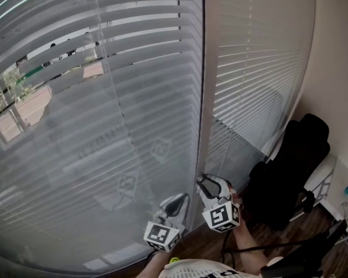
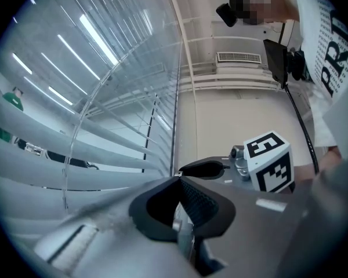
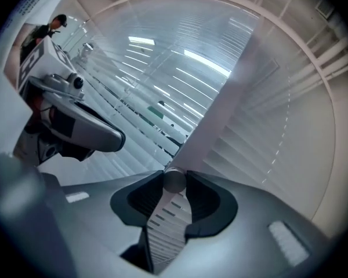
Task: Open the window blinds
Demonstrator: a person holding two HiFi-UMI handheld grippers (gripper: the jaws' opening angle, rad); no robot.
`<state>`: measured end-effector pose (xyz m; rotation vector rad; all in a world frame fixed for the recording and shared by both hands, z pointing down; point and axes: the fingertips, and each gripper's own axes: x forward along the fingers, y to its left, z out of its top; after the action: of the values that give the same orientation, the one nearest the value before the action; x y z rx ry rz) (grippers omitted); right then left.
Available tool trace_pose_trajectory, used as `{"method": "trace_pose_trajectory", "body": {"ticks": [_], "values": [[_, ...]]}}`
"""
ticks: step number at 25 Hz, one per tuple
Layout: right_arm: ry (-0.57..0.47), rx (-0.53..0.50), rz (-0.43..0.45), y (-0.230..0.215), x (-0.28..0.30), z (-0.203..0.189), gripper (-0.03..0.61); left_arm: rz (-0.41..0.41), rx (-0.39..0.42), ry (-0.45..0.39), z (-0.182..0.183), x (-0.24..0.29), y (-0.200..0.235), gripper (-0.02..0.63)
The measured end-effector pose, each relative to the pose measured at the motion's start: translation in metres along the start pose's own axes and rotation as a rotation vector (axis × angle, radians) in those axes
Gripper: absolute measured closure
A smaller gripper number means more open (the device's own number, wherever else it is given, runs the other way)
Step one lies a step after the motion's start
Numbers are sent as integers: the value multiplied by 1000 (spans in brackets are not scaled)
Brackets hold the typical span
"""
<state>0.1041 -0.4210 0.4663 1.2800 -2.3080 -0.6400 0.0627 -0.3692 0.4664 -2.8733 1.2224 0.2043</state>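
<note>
Far left of the window post, the big left blind is seen with its slats already tipped partway, so bits of the outside show through. Closer in, just left of the post and low down, the left gripper is held with its jaws pressed together and nothing between them, so it's basically parked. Right at the foot of the post, a round grey rod is pinched between the pads of the right gripper. It's judged to be the tilt wand, and the jaws are closed snugly on it, not spread wide. That wand is probably light, thin, stiff and pretty slick, so a firm squeeze near its lower end is best, and it should be twisted about its own length, not yanked downward, since the hook up top is likely flimsy. The slats look thin and easily bent, so they're better left untouched. To the right of the post, the right blind is more closed, which suggests the job is only partly done. Room is tight: slats sit just beside the wand, the post is right behind it, and the two grippers are near each other. More space is found lower down, and the black chair is well off to the right of the post.
</note>
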Motion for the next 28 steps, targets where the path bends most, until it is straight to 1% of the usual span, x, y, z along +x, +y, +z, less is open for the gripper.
{"method": "trace_pose_trajectory", "body": {"ticks": [2, 6, 10, 14, 16, 19, 21, 23, 25, 28], "values": [[-10, 71, 7, -1, 0, -1, 446, 0, 1, -1, 0, 0, 0, 609], [-44, 277, 14, -4, -1, -3, 446, -4, 2, -2, 0, 0, -1, 611], [-64, 382, 10, -7, 0, -5, 445, -8, 3, -2, 0, 1, -2, 610], [-104, 560, 15, -11, 0, -7, 446, -6, -2, 0, 1, 1, -2, 609], [-114, 617, 12, -12, 1, -7, 446, 0, -4, 2, 2, 1, -2, 610], [-118, 641, 6, -12, 1, -7, 446, -12, -4, 1, 1, 2, -4, 610], [-119, 630, -4, -12, 2, -7, 445, -21, -5, 0, 0, 3, -5, 610], [-114, 570, -23, -12, 2, -7, 445, -23, -5, 0, -1, 3, -6, 610], [-97, 478, -34, -11, 1, -6, 443, -21, -4, 0, 0, 2, -6, 609], [-55, 333, -22, -8, -1, -5, 434, -12, -2, -2, 0, 1, -3, 610]]}}
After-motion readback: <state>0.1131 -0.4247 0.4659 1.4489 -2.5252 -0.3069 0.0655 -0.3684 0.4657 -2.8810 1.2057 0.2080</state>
